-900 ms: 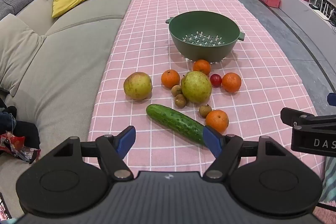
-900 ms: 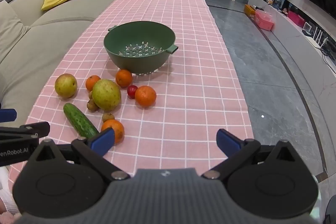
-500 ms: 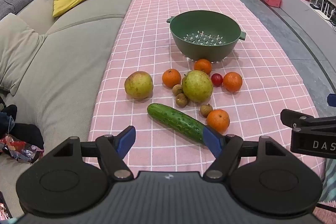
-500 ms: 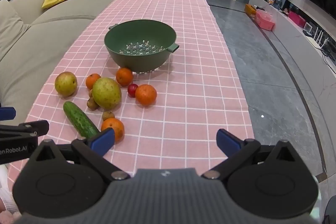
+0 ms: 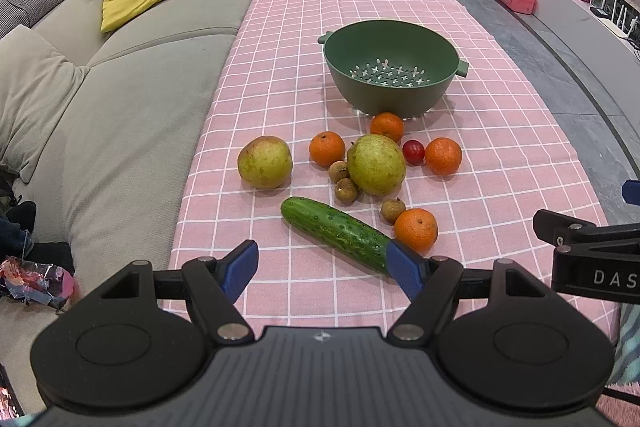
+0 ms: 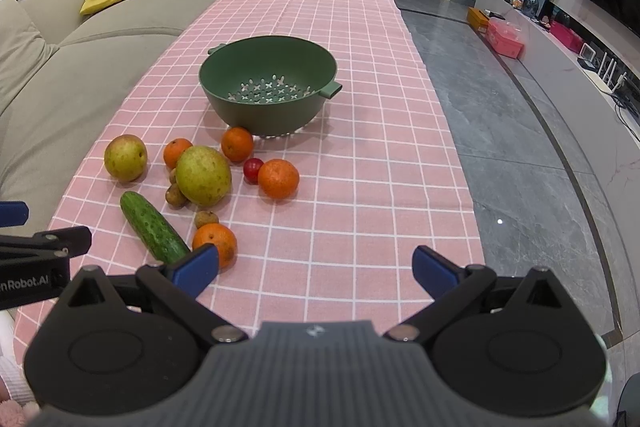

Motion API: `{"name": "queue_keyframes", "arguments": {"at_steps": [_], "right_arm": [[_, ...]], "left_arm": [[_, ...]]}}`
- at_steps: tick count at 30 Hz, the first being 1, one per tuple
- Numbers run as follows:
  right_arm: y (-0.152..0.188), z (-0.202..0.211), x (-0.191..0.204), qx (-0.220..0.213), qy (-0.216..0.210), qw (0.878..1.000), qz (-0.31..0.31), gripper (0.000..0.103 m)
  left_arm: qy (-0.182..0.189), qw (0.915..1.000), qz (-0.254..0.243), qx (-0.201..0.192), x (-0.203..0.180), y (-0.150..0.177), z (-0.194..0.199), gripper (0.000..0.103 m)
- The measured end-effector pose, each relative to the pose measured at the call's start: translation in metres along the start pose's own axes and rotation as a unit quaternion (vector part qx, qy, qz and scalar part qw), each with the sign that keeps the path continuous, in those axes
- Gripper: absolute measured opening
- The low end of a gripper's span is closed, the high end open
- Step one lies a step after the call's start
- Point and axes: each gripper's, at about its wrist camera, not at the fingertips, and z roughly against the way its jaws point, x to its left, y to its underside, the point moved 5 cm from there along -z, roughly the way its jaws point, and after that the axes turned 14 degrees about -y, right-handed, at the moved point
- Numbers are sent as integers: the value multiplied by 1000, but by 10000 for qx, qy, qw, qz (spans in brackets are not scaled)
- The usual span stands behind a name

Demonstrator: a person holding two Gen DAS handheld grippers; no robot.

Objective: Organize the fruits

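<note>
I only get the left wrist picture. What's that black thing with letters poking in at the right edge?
Observer: That's the right gripper. Its own camera shows both blue-tipped fingers spread wide, with nothing between them.
Operator: Does that camera see my gripper too?
Observer: Yes. The left gripper pokes in at that view's left edge, with part of a white label on its side.
Operator: Which fruit looks nearest to the right one?
Observer: An orange. In that view it shows right against the left finger.
</note>
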Motion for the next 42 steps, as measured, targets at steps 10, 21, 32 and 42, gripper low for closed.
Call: {"name": "queue_keyframes", "arguments": {"at_steps": [10,21,32,42], "right_arm": [[0,-1,0,5,1,10000,-1,99],[1,-1,0,8,1,10000,-2,99],[4,-2,-3,48,10,10000,-26,99],[3,-5,2,-466,-478,9975,228,99]], "left_arm": [[0,10000,0,1,0,0,0,86],[-1,10000,-1,-1,0,0,0,86],[5,10000,14,-5,0,0,0,86],[427,9984,362,61,2,6,-23,64]]}}
